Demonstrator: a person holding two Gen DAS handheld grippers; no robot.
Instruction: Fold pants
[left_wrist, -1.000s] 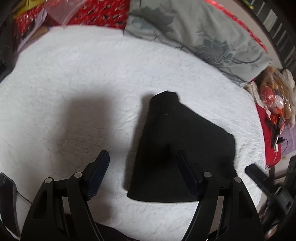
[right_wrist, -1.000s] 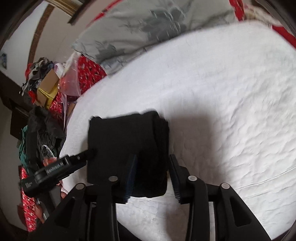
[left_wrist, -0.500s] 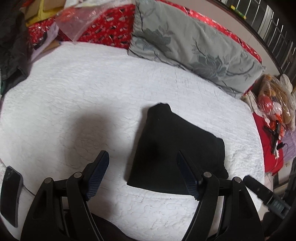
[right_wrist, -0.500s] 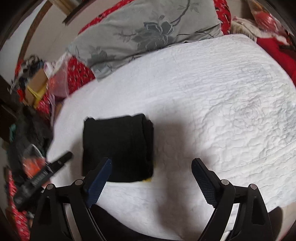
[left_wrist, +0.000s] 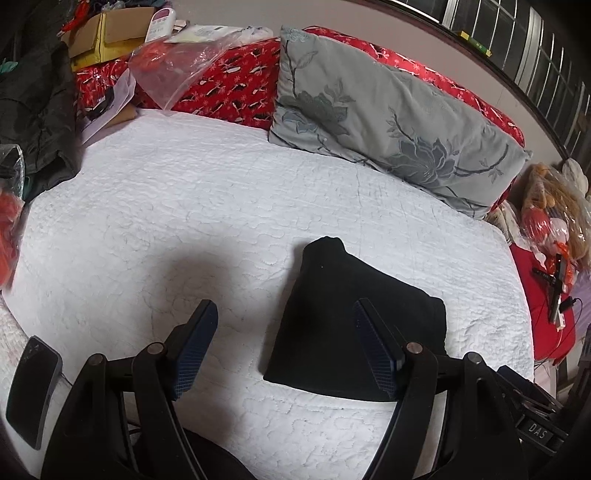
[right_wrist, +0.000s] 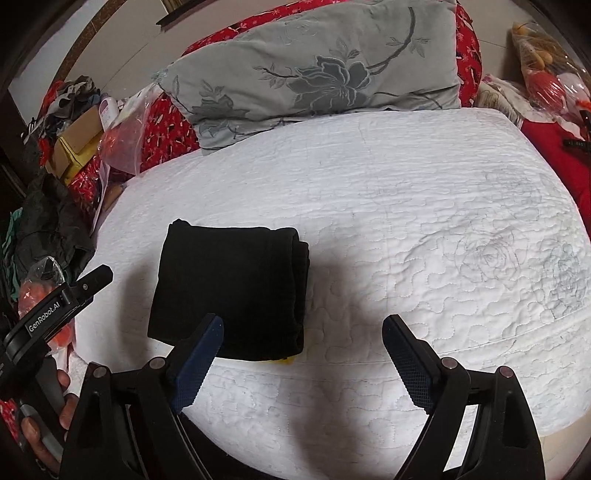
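The black pants lie folded into a small thick stack on the white quilt, toward its near edge. Above and just short of them hangs my left gripper, open and empty, with its right finger over the stack's near side. In the right wrist view the folded pants sit left of centre, rolled edge on the right. My right gripper stands wide open, clear of the cloth, with only quilt between its fingers. A hand holds the left gripper's body at the left edge.
A grey flowered pillow leans on a red patterned cover at the back. A dark phone lies near the quilt's front left. Boxes, bags and clothes crowd the left; toys and bags fill the right. A bit of yellow peeks from under the pants.
The right gripper's jaws went from narrow over the pants' edge to wide open. Both grippers drew back and up, so the folded pants look smaller and farther away.
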